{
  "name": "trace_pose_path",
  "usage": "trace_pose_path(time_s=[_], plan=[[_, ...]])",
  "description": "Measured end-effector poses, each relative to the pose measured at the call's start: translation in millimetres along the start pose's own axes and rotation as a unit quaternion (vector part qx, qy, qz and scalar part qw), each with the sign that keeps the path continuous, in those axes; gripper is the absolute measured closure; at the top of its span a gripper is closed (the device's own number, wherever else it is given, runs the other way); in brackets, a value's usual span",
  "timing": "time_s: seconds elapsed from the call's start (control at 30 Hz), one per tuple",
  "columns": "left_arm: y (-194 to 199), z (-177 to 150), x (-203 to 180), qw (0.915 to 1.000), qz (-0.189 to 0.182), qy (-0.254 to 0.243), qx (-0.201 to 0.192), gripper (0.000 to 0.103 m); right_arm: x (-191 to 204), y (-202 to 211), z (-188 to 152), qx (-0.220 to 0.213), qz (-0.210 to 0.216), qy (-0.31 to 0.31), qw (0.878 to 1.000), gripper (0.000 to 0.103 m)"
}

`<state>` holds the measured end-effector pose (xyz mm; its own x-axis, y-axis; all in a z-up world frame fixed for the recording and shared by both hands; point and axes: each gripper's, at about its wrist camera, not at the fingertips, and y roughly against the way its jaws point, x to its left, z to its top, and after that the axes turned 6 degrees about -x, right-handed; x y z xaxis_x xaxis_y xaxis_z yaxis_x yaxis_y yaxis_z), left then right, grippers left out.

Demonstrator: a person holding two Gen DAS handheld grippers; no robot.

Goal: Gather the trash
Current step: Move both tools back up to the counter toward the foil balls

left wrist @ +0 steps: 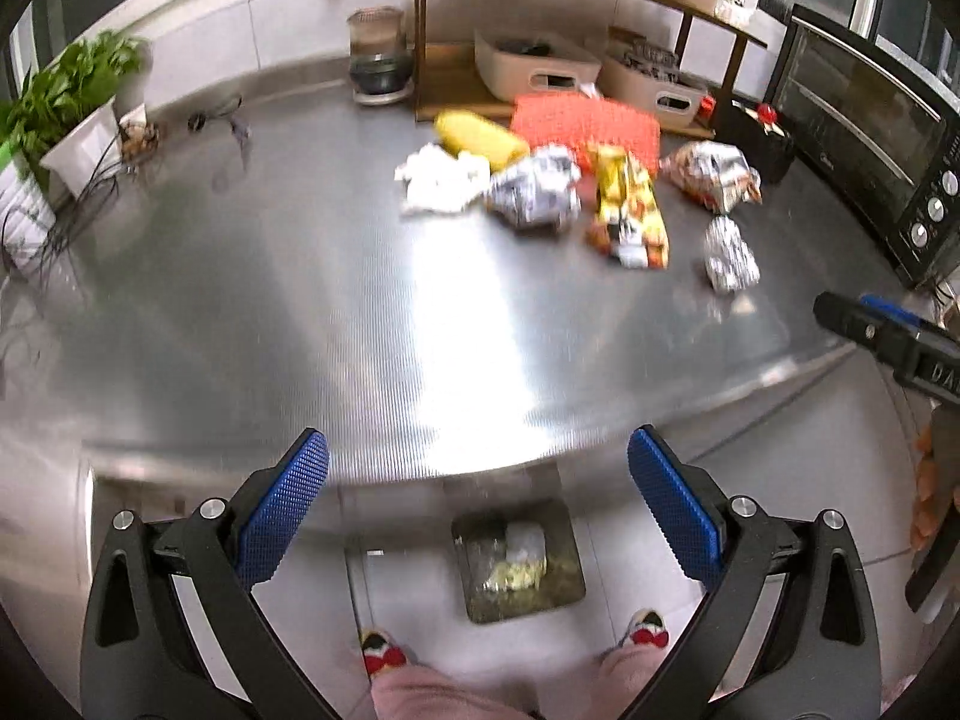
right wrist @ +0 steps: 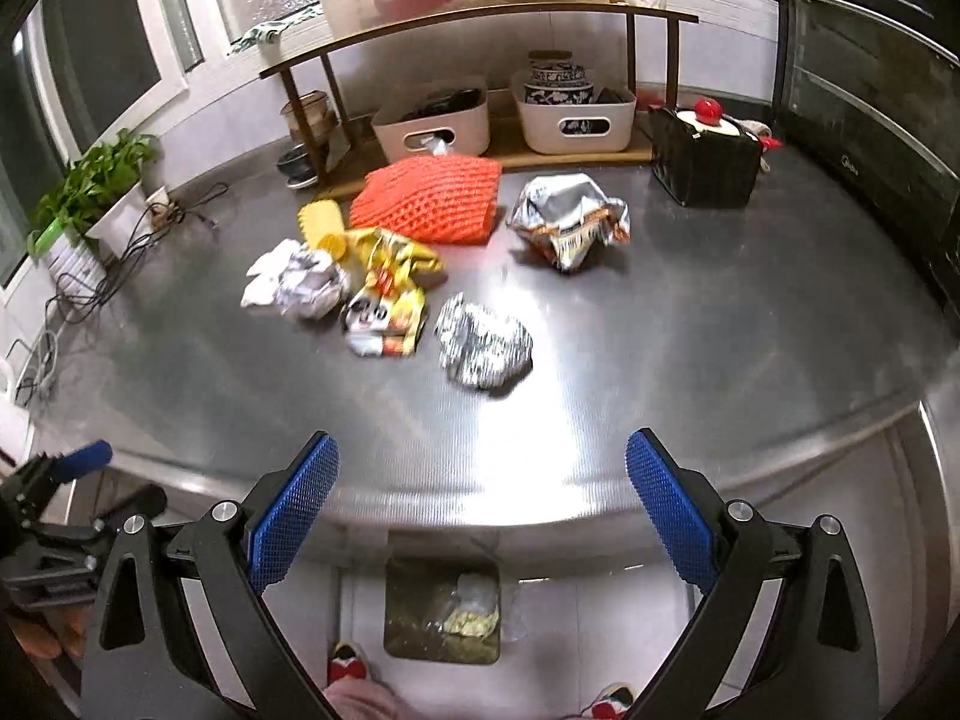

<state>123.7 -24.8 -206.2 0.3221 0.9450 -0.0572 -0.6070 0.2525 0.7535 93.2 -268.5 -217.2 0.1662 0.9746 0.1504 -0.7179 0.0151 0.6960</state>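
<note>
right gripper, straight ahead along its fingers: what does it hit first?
Probably the crumpled foil wad, the nearest trash roughly on the line of the open right gripper. Before that only bare steel counter shows; depth and height are hard to judge through the fisheye.

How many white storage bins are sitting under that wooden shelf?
2. One white bin sits on the left under the wooden shelf; the other white bin, holding patterned bowls, sits on the right. None seem hidden.

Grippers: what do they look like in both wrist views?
Both match. The left gripper and right gripper have black plastic finger arms with triangular cutouts and silver pivot bolts, tipped with blue diamond-textured pads. Raised lettering on the right gripper's body is unreadable. No cables visible.
</note>
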Motion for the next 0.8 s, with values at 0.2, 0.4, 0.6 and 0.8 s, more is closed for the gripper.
trace_pose_path(time_s=[0.2, 0.4, 0.6, 0.8], plan=[[-27.4, 41.9, -3.8, 0.9996, -0.025, -0.006, -0.011, 0.016, 1.8, -22.4, 15.8, 0.003, -0.009, 0.002, 1.000, 0.006], [-56.5, 79.8, -13.3, 0.9990, -0.035, -0.017, -0.021, 0.021, -0.7, -46.5, 27.0, 0.008, 0.004, -0.006, 1.000, 0.011], [-91.1, 101.6, -22.0, 0.9987, -0.043, -0.025, -0.012, 0.023, -0.9, -67.2, 31.6, 0.014, -0.008, 0.000, 1.000, 0.015], [-119.2, 116.9, -25.1, 0.9988, -0.043, -0.022, -0.007, 0.028, -2.4, -78.7, 32.4, 0.019, -0.006, -0.002, 1.000, 0.021]])
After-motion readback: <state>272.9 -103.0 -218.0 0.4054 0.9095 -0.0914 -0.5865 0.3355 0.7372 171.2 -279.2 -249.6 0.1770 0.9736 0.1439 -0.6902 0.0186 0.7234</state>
